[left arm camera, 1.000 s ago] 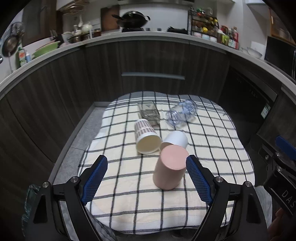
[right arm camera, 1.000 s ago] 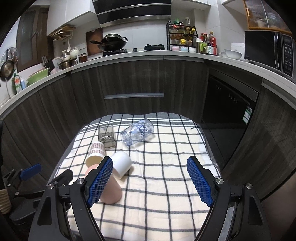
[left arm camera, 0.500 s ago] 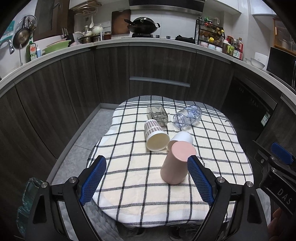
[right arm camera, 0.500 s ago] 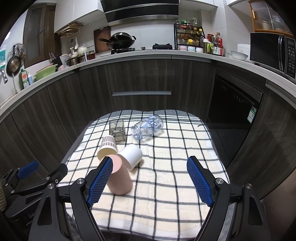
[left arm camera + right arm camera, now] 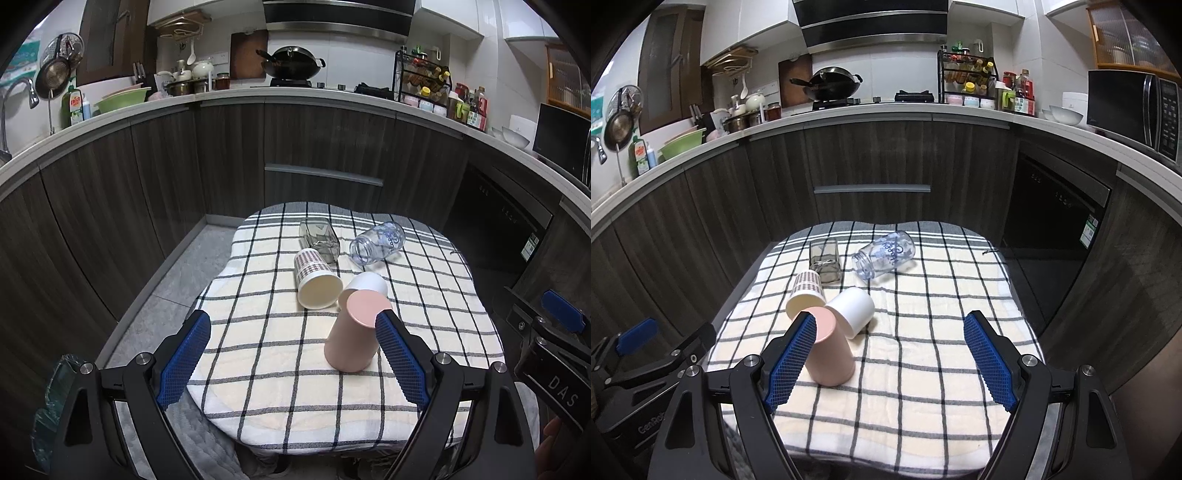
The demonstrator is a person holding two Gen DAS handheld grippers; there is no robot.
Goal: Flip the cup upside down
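Observation:
A pink cup (image 5: 354, 334) stands upside down on the checked cloth (image 5: 258, 332); it also shows in the right wrist view (image 5: 829, 350). A white cup (image 5: 365, 284) lies on its side behind it, also in the right wrist view (image 5: 851, 310). A patterned paper cup (image 5: 316, 278) lies on its side, mouth toward me, as in the right wrist view (image 5: 806, 293). My left gripper (image 5: 293, 363) is open and empty, back from the pink cup. My right gripper (image 5: 888, 363) is open and empty, to the right of the pink cup.
A clear bottle (image 5: 378, 243) and a square glass (image 5: 319, 240) lie on their sides at the far end of the cloth. Dark cabinets (image 5: 321, 147) curve behind the table. The floor (image 5: 173, 273) lies to the left. The other gripper's body (image 5: 550, 354) is at the right edge.
Both grippers have pulled back and risen away from the table. The pink cup stays upside down where it stood. The other cups have not moved.

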